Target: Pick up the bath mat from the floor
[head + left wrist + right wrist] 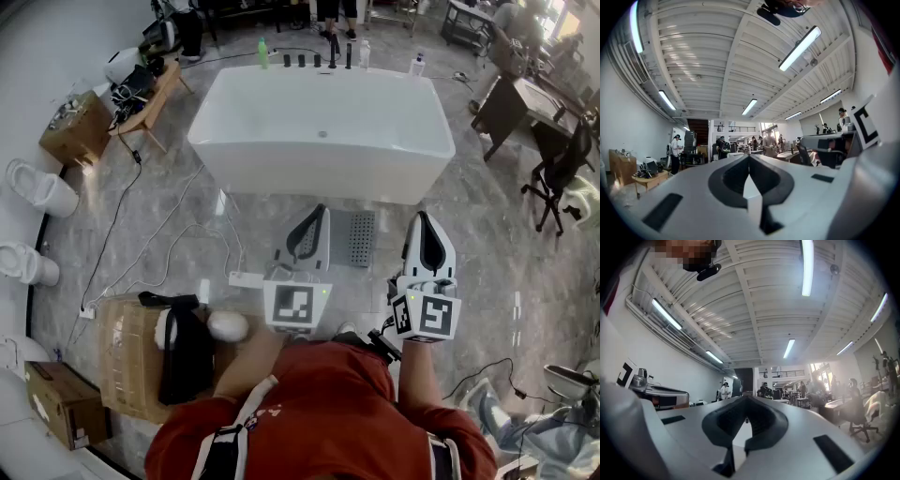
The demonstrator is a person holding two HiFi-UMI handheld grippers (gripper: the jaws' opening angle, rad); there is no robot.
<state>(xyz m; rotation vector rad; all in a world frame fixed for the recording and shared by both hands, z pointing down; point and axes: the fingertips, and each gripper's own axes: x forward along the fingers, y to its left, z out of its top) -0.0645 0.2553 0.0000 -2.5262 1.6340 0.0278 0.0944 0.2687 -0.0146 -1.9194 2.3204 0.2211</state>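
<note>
The bath mat (359,238), a grey perforated rectangle, lies flat on the marble floor in front of the bathtub. Its left part is hidden behind my left gripper. My left gripper (320,209) is held above the mat's left side, jaws shut with nothing between them. My right gripper (421,217) hangs to the right of the mat, also shut and empty. In the left gripper view the left gripper (749,157) points out across the room and ceiling, and the mat is not seen. The right gripper view shows the right gripper (746,398) likewise aimed at the room.
A white bathtub (323,127) stands just beyond the mat, with bottles along its far rim. A power strip (246,279) with cables lies left of the mat. A cardboard box (127,361) sits at lower left, toilets (37,187) along the left wall, an office chair (558,173) at right.
</note>
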